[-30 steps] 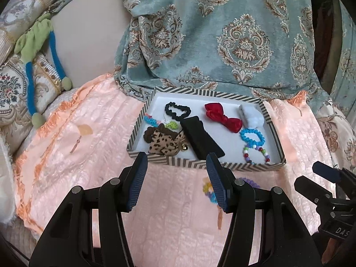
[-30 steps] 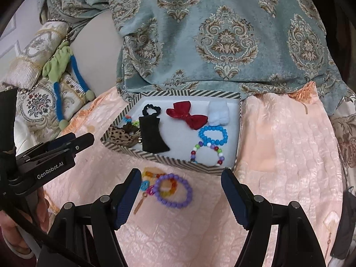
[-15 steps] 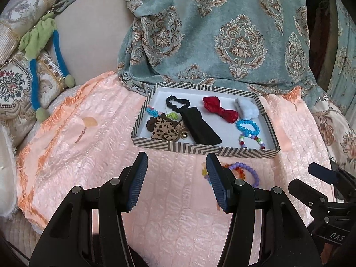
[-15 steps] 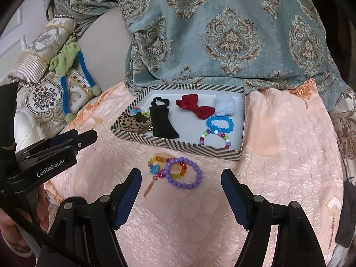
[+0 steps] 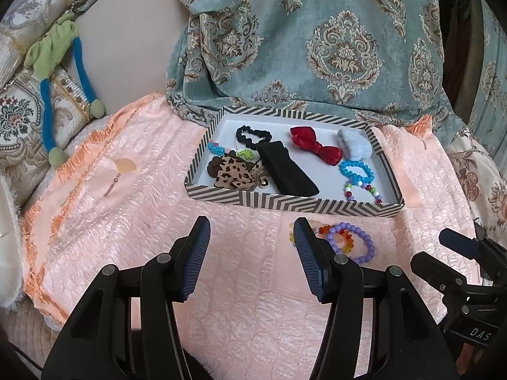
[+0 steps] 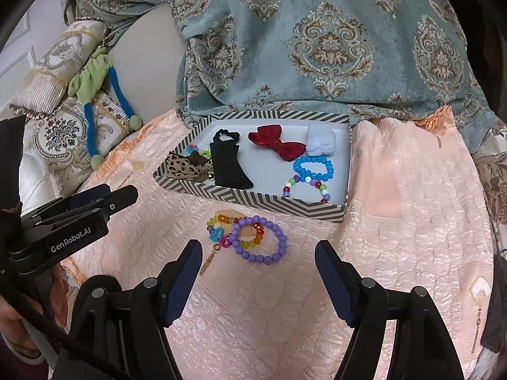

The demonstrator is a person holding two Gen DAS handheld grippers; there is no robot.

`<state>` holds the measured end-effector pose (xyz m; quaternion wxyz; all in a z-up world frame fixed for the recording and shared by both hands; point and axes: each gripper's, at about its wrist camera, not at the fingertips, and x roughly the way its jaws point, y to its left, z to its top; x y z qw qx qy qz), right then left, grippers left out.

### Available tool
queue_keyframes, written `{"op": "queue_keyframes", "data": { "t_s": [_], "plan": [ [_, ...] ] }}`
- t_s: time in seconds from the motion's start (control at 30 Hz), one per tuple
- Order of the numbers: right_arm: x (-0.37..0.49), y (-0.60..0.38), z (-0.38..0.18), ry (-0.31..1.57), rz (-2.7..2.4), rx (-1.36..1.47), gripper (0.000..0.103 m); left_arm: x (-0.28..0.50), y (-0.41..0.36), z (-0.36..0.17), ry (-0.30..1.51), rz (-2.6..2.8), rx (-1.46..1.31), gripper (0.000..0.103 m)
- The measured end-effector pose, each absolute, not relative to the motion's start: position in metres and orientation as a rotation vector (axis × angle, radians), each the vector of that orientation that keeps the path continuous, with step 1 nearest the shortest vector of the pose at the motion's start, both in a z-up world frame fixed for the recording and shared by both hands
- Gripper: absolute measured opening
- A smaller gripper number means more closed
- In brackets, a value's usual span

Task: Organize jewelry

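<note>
the striped tray (image 6: 253,198) runs long axis left-right on the peach cover (image 6: 412,221); purple bead bracelet (image 6: 258,240) lies flat before it. left gripper (image 5: 252,253) and right gripper (image 6: 258,272) both released, empty.

Soft, even daylight, bright, with faint shadows. Both views are sharp at centre. Fisheye bending and black vignette crowd the edges.

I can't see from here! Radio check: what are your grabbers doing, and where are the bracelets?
Both jaws open, empty: left gripper, right gripper. Purple bracelet and rainbow bracelet on pink cloth, outside striped tray. Nothing blocking.
</note>
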<state>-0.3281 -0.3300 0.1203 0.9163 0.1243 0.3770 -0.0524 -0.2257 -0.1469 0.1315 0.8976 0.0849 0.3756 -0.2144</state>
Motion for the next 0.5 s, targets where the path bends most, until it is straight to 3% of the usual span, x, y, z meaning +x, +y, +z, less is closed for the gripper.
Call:
{"op": "queue_keyframes", "data": {
  "t_s": [0.3, 0.43, 0.5],
  "plan": [
    [-0.322, -0.339, 0.101, 0.817, -0.144, 0.240, 0.072, -0.216, -0.144, 0.118, 0.838, -0.456, 0.142, 0.055],
    [-0.311, -0.345, 0.085, 0.862, -0.145, 0.228, 0.055, -0.209, -0.142, 0.107, 0.886, -0.461, 0.117, 0.055],
    [-0.302, -0.347, 0.076, 0.885, -0.138, 0.231, 0.054, -0.204, -0.142, 0.100, 0.915, -0.460, 0.106, 0.055]
  ]
}}
